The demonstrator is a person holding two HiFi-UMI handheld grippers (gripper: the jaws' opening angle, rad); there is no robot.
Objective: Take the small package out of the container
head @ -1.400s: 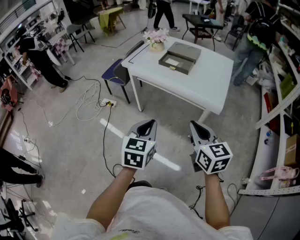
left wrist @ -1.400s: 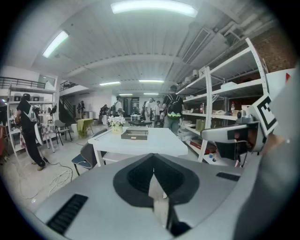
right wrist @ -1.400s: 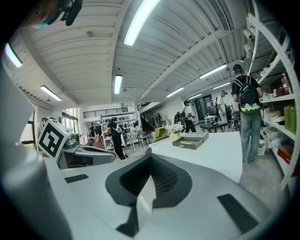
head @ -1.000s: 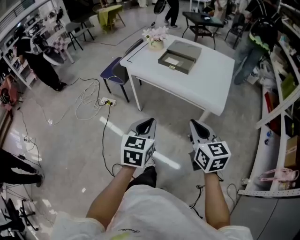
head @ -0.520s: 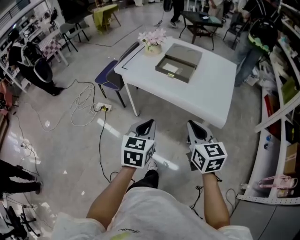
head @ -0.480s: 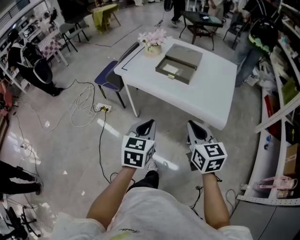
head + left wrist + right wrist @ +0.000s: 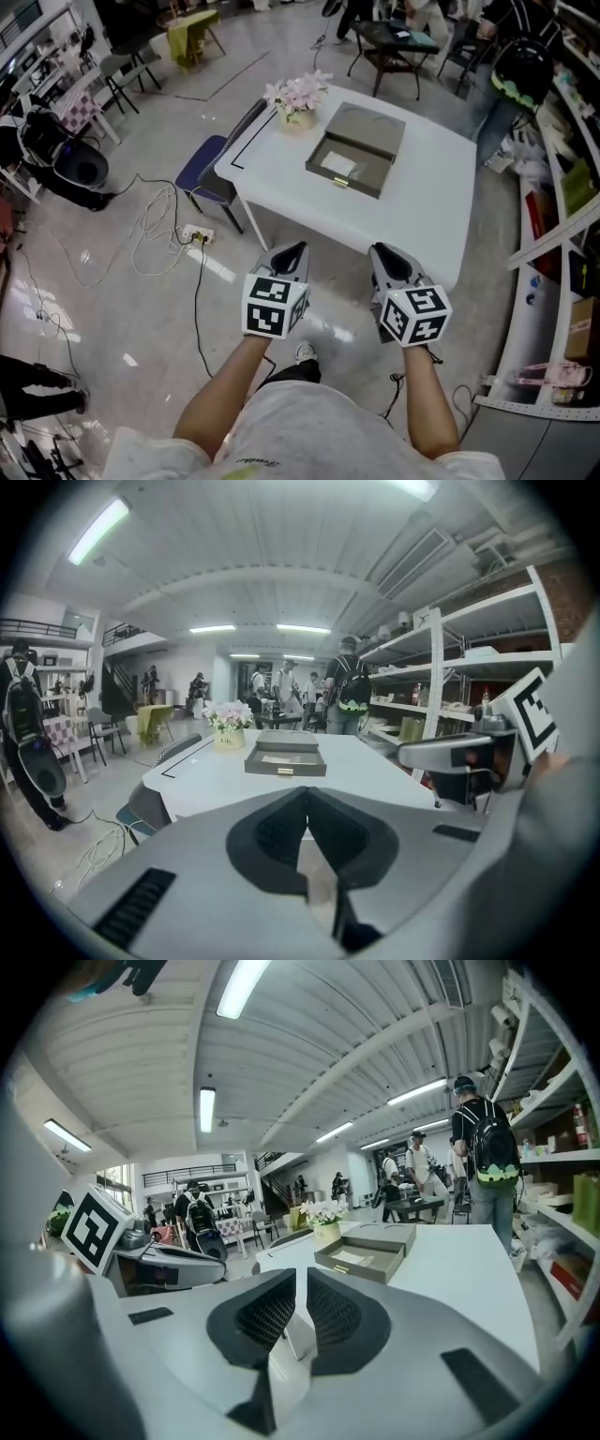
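An olive-grey box, the container [image 7: 369,127], lies open on the white table [image 7: 427,202], ahead of both grippers. A small pale package [image 7: 338,166] lies in its open tray. The box also shows in the left gripper view as the container [image 7: 285,759] and in the right gripper view as the container [image 7: 367,1254], where the package [image 7: 354,1258] is visible. My left gripper [image 7: 290,254] is held short of the table's near edge, jaws together and empty. My right gripper [image 7: 385,255] is beside it, its jaws opening a narrow gap with nothing between them.
A vase of pink flowers [image 7: 298,95] stands at the table's far left corner. A dark chair [image 7: 214,172] sits at the table's left side. Cables and a power strip [image 7: 192,232] lie on the floor. Metal shelving [image 7: 561,225] runs along the right. People stand at the back.
The table and box have drawn nearer and lower in the head view. Both grippers keep the same side-by-side pose in front of me.
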